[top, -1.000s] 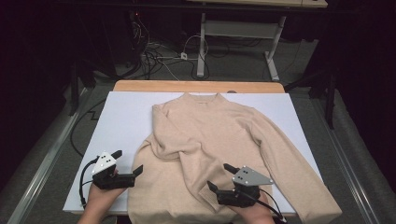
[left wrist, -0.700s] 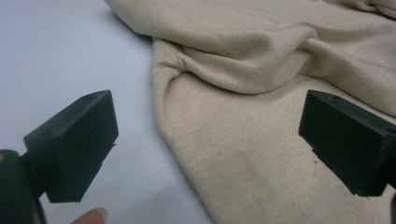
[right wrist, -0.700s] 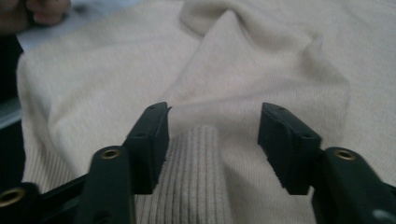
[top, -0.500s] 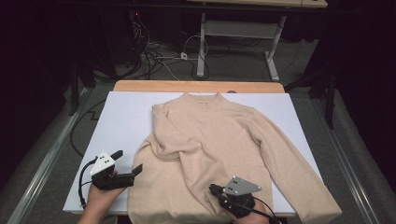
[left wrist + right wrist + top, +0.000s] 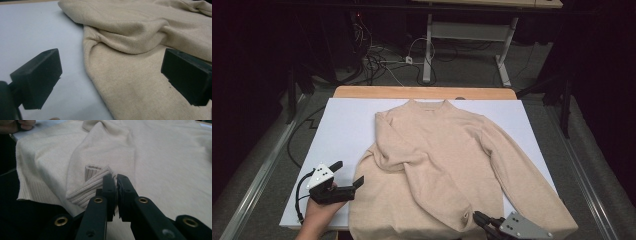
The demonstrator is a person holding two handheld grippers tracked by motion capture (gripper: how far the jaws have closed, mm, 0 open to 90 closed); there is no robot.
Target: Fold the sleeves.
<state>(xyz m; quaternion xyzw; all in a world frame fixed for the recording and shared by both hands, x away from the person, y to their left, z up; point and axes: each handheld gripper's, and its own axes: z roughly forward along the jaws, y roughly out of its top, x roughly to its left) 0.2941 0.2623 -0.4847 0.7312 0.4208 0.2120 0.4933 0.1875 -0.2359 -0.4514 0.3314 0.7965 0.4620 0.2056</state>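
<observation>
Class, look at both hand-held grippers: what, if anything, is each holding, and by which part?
The right hand-held gripper is shut on the beige sweater, pinching the ribbed cuff of its folded sleeve. The left hand-held gripper is open and holds nothing.

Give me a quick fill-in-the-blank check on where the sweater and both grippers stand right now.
1. The beige sweater lies on a ____ sheet that covers the table.
2. The right gripper has its jaws shut on the ribbed ____ of a sleeve.
3. The left gripper has its jaws ____, with nothing gripped between them.
4. In the high view, the sweater's neckline points toward the ____ edge of the table.

Missing words: white; cuff; open; far
</observation>
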